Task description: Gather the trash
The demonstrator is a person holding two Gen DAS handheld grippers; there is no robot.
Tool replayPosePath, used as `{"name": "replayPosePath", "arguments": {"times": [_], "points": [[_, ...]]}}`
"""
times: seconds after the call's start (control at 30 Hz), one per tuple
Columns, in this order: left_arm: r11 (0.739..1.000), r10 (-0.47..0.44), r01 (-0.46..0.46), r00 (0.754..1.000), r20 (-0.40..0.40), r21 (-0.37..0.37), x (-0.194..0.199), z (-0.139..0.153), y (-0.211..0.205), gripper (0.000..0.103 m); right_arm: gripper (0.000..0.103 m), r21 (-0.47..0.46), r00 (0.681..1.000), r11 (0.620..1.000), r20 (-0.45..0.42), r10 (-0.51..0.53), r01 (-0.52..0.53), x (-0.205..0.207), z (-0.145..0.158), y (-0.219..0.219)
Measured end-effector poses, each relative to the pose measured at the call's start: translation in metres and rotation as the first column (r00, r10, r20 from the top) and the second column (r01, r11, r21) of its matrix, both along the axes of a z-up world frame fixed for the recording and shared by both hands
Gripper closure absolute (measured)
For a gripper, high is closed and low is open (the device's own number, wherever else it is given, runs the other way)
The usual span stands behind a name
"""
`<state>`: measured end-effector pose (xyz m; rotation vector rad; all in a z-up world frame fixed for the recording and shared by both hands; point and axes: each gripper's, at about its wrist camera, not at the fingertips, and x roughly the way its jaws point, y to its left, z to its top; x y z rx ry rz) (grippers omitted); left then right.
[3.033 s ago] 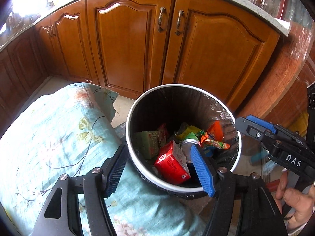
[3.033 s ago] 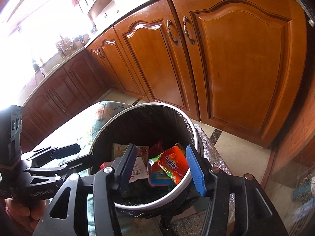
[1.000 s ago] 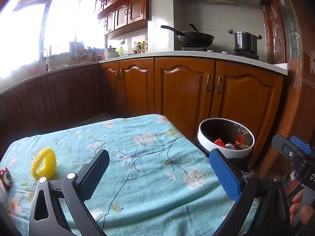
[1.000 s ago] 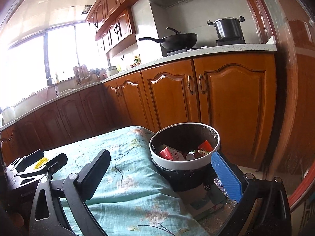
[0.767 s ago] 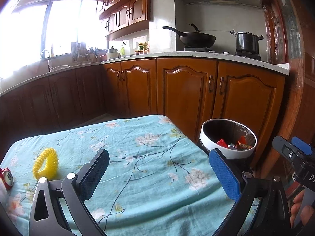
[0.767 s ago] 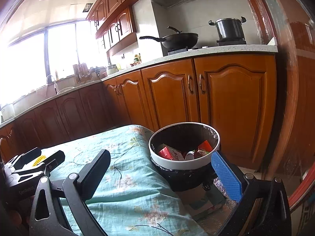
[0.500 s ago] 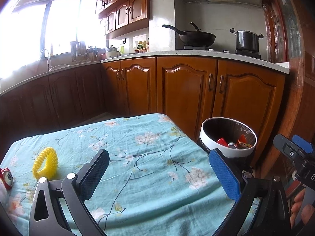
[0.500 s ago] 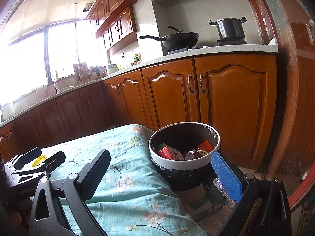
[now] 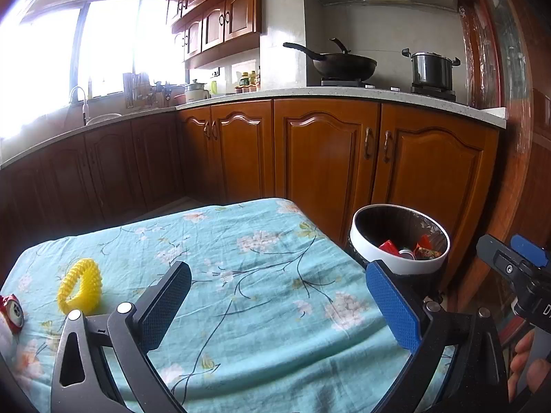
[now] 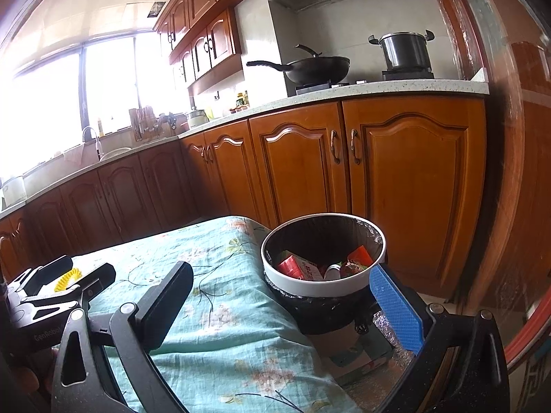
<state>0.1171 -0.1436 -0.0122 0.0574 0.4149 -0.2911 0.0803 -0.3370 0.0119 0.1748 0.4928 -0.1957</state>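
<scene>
A round white-rimmed trash bin [image 9: 372, 246] with a black liner stands at the table's right end; it also shows in the right wrist view [image 10: 310, 284]. It holds red cartons, a can and snack wrappers [image 10: 303, 267]. My left gripper [image 9: 277, 301] is open and empty above the floral tablecloth [image 9: 241, 268]. My right gripper [image 10: 280, 304] is open and empty near the bin's front left. A yellow coiled ring [image 9: 80, 285] and a red can [image 9: 12, 311] lie at the table's far left.
Wooden kitchen cabinets [image 9: 327, 151] run behind the table and bin. A wok [image 9: 339, 63] and a pot [image 9: 430, 69] sit on the stove. A wooden door frame [image 10: 509, 137] stands to the right. A box [image 10: 358, 354] lies on the floor under the bin.
Three seconds ago both grippers were over the bin; they have pulled back and up to a level view. In the last second almost nothing has moved.
</scene>
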Motion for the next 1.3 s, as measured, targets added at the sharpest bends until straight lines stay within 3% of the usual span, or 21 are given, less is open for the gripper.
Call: {"name": "replayPosePath", "arguments": {"times": [1.3], "points": [[1.0, -0.013, 0.013, 1.0, 0.014, 0.0, 0.0017, 0.0003, 0.0053, 0.001, 0.0, -0.002, 1.0, 1.0, 0.008, 0.022, -0.022, -0.0016, 0.0054, 0.0089]]}}
